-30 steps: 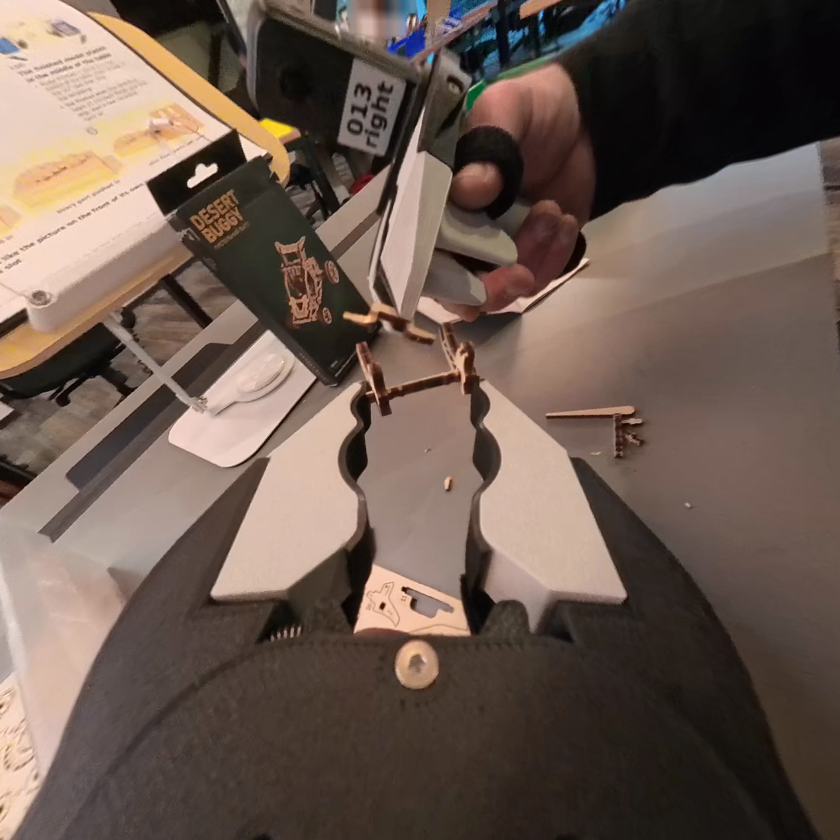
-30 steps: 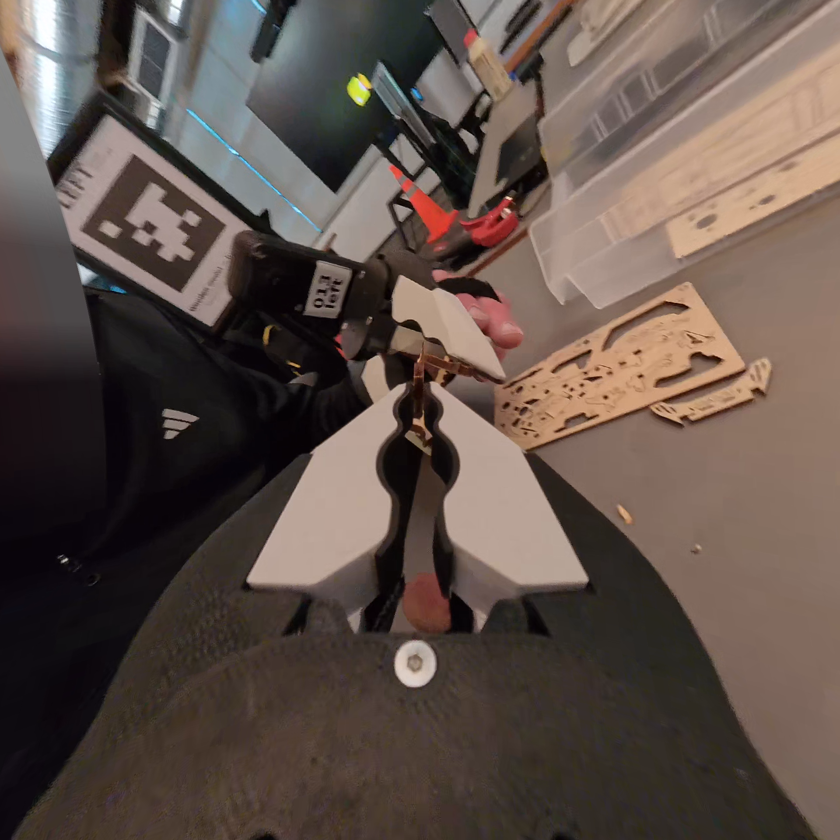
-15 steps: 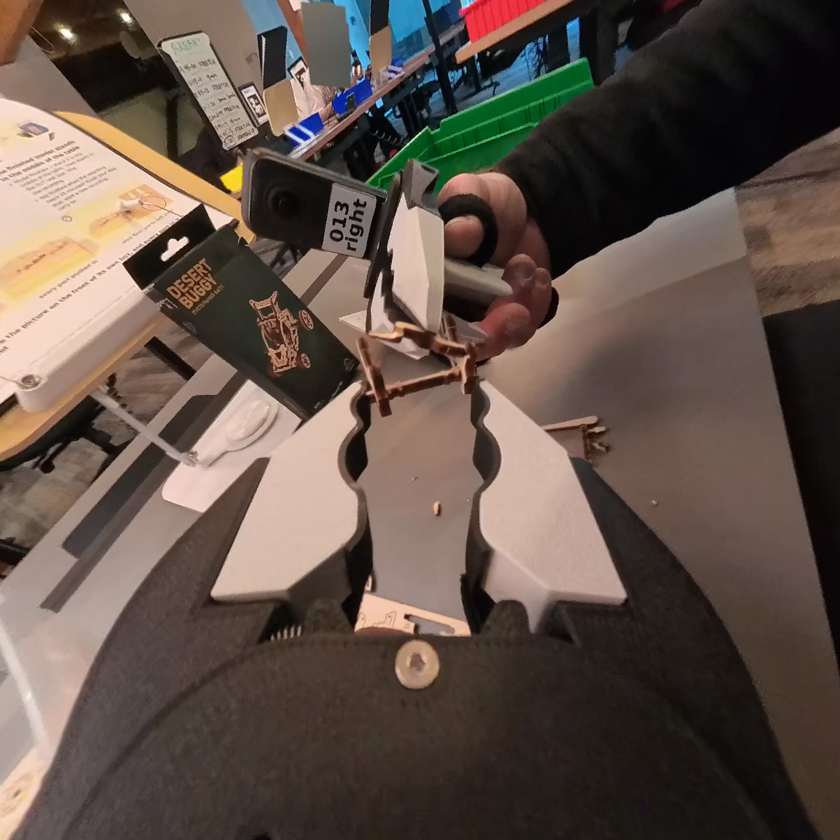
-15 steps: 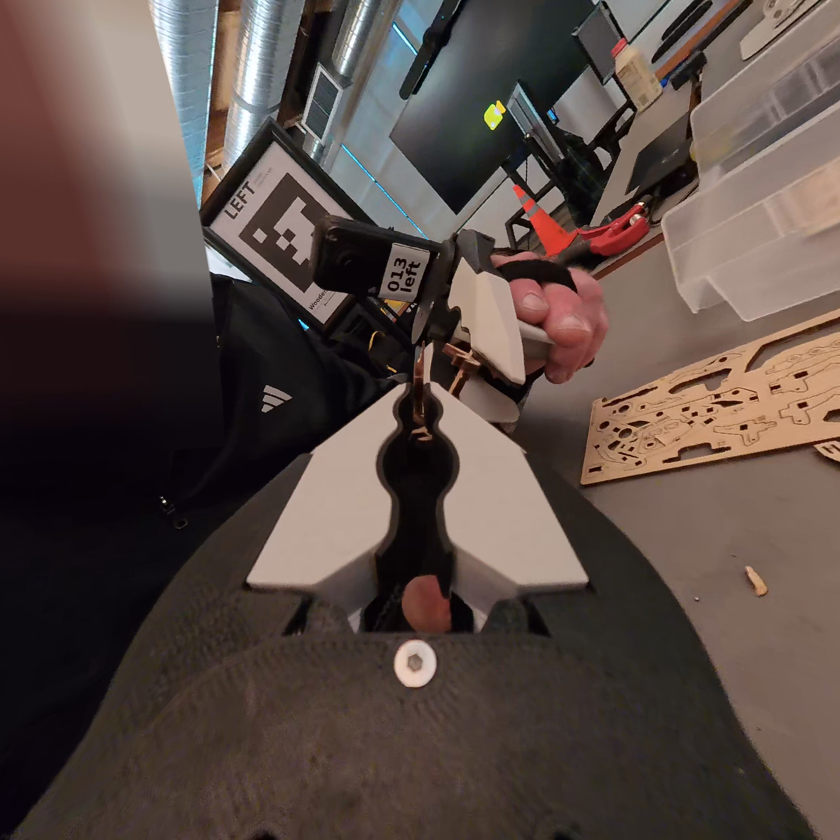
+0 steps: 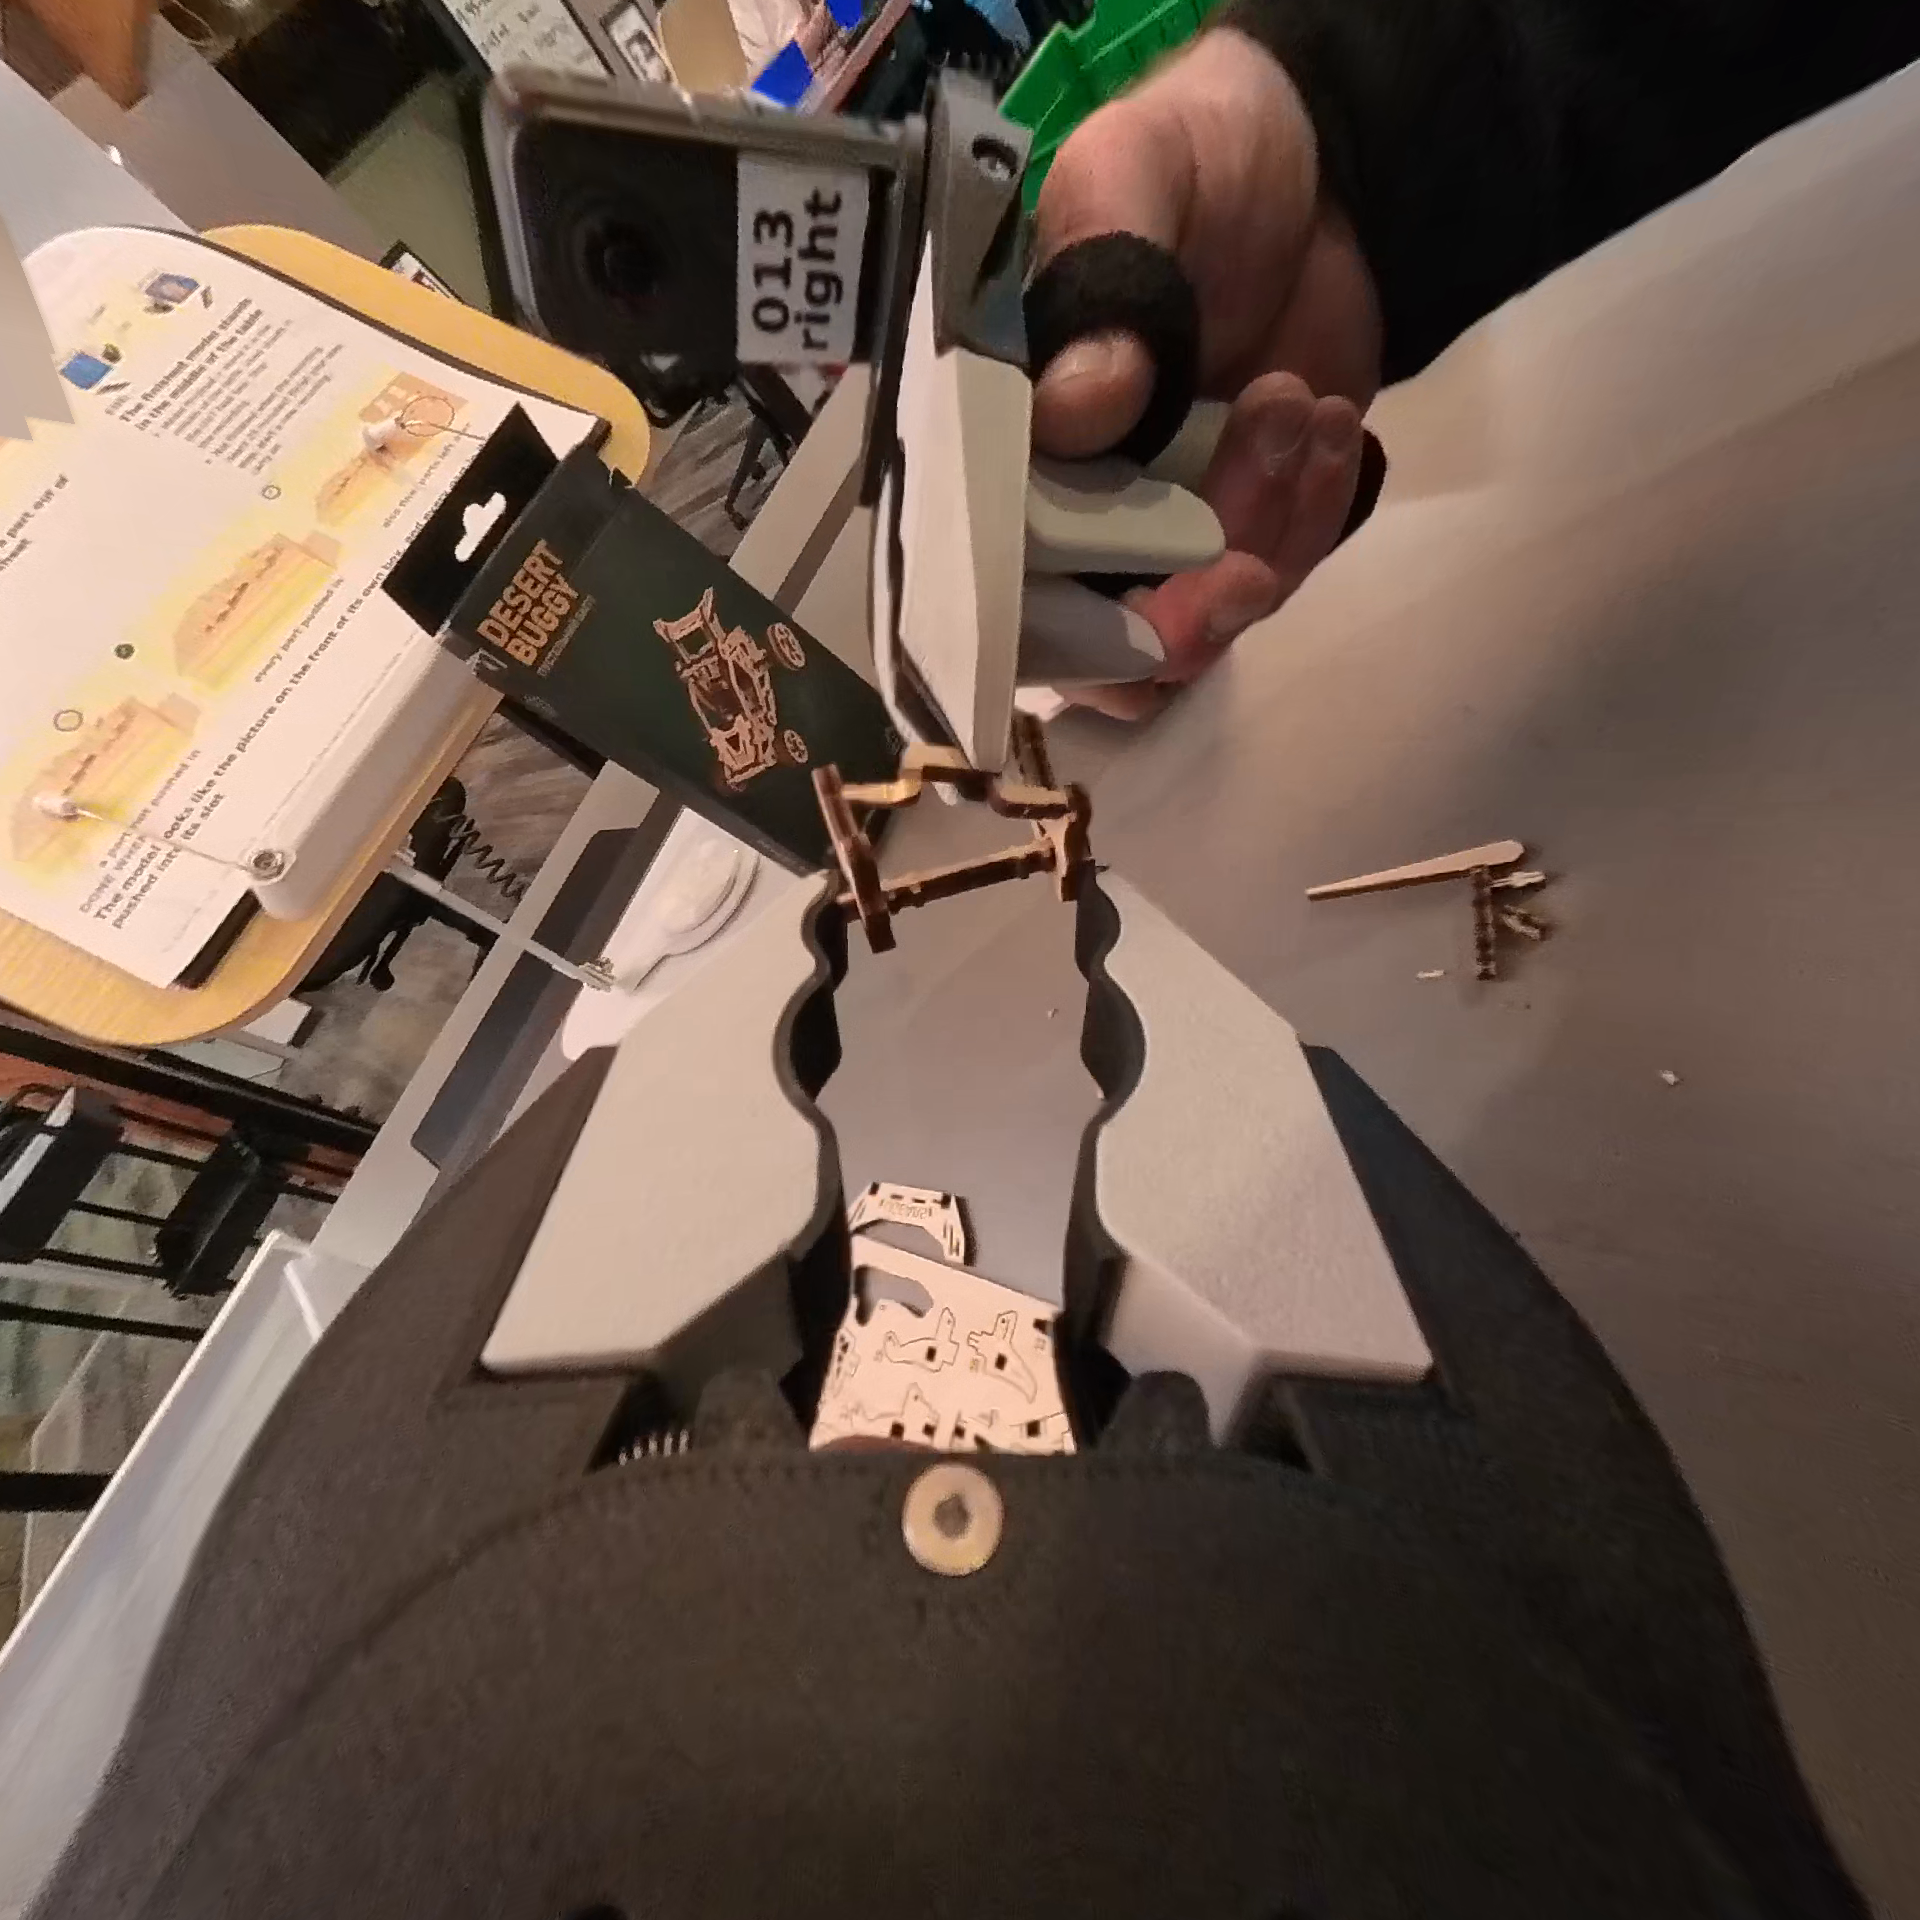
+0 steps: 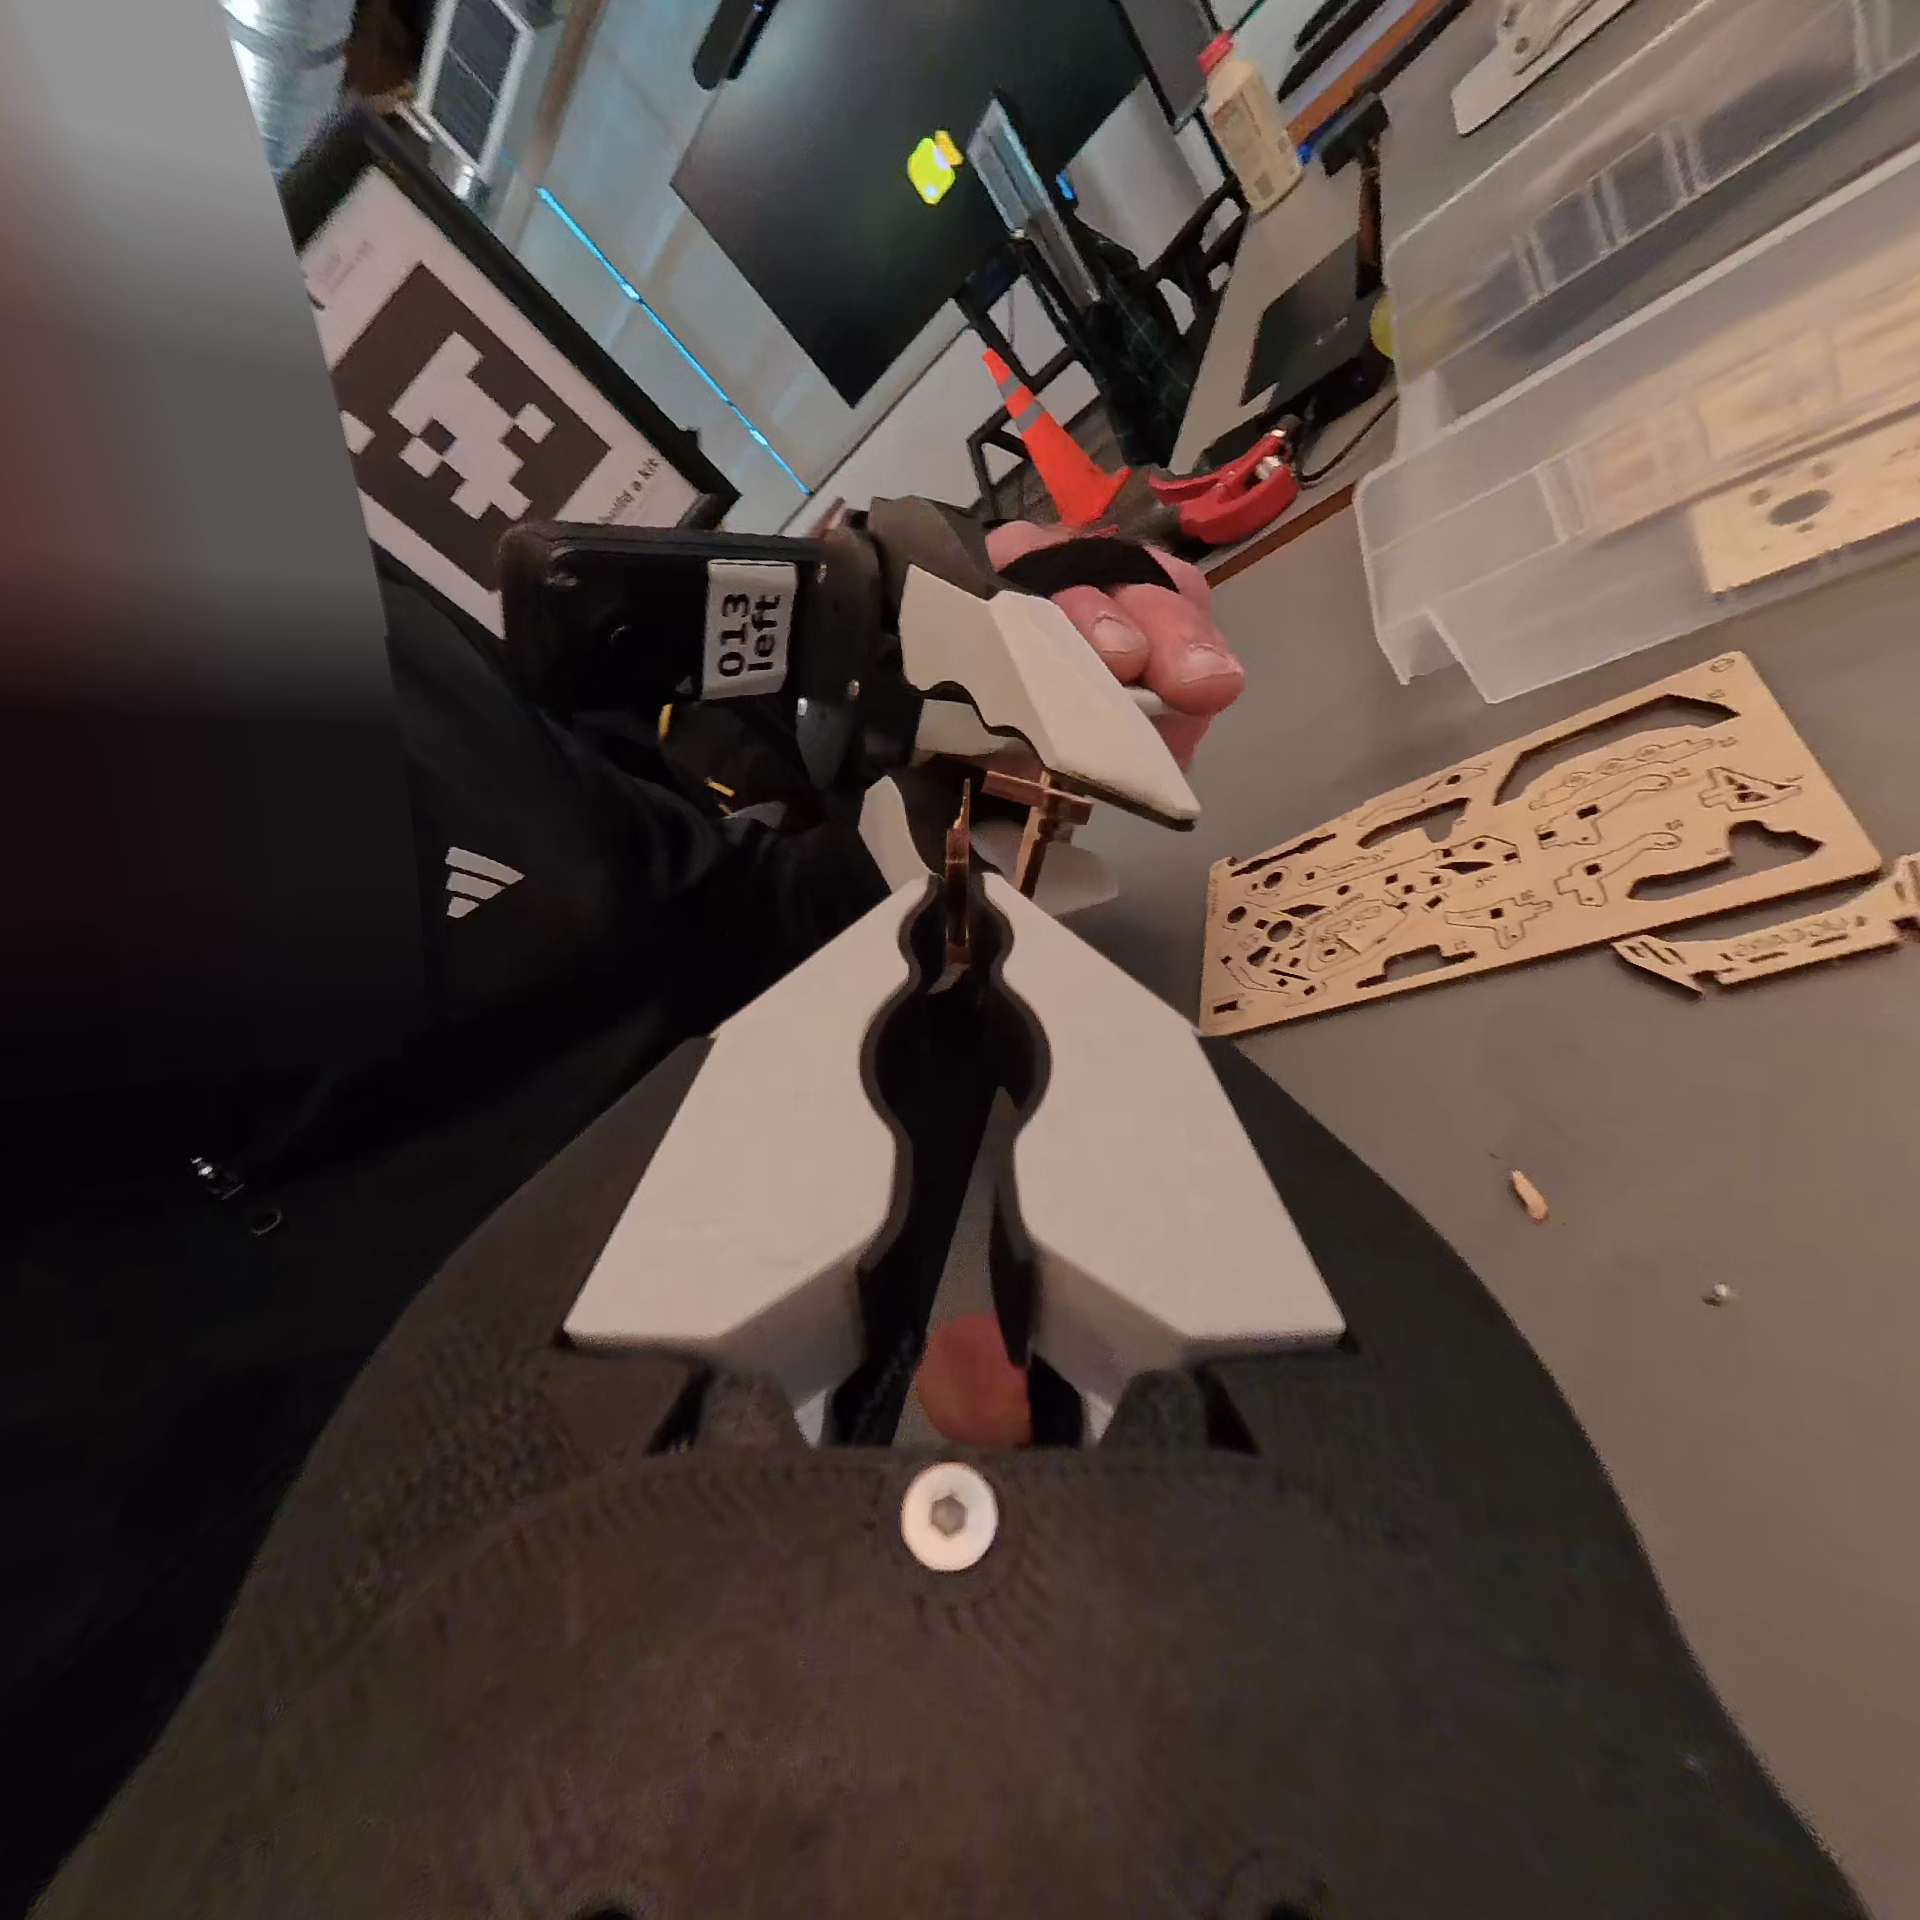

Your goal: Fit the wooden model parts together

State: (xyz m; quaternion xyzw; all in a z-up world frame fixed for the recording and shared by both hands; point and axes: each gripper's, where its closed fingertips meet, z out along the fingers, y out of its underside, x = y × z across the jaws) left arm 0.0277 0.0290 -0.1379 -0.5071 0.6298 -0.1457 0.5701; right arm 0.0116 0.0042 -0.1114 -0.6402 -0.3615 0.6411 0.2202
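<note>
Two grippers now meet: my left gripper (image 5: 961, 899) pinches the wooden frame (image 5: 956, 873) across its ends, while my right gripper (image 6: 961, 894), a second ago clear above, presses its thin wooden strip (image 5: 935, 779) onto the frame's top. Both parts hang above the grey table (image 5: 1558, 727), so I judge the joint is seating.

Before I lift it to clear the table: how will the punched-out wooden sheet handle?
The wooden sheet looks thin and flat, so probably light. Its many cut-outs leave narrow bridges, so it may flex or snap if gripped by one corner. Lying flush on the table, its edge could be hard to catch.
</note>
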